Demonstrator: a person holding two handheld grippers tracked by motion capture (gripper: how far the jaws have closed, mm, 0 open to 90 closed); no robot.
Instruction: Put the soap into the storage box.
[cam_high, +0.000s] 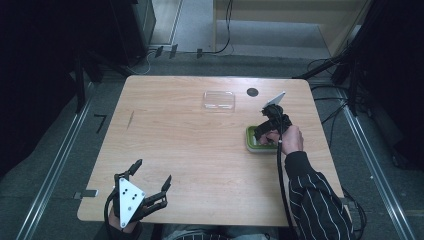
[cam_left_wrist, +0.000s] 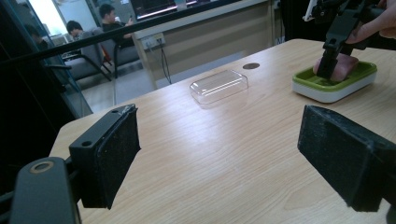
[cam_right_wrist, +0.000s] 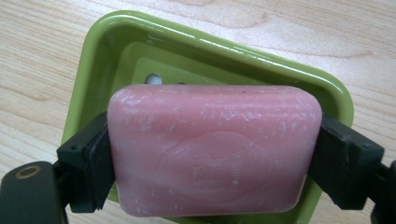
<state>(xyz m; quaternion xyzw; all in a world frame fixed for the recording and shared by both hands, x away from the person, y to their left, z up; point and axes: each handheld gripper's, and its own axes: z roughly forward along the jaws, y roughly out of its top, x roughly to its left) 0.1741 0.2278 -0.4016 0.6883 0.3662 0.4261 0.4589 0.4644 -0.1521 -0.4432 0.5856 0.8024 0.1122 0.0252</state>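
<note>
Nearest the camera, at the table's front left corner, the left gripper hovered with its jaws spread wide and nothing between them, well apart from everything else. Farther back, near the far edge, a clear plastic lid lay flat on the wood. To the right of it the right gripper stood over the green soap dish, its jaws pressed against the two short ends of the pink soap bar, which sat in or just above the dish. The step in hand looked like placing the soap into the dish or lifting it out; which, I could not tell. Next would likely be covering the dish, which calls for fetching the lid.
</note>
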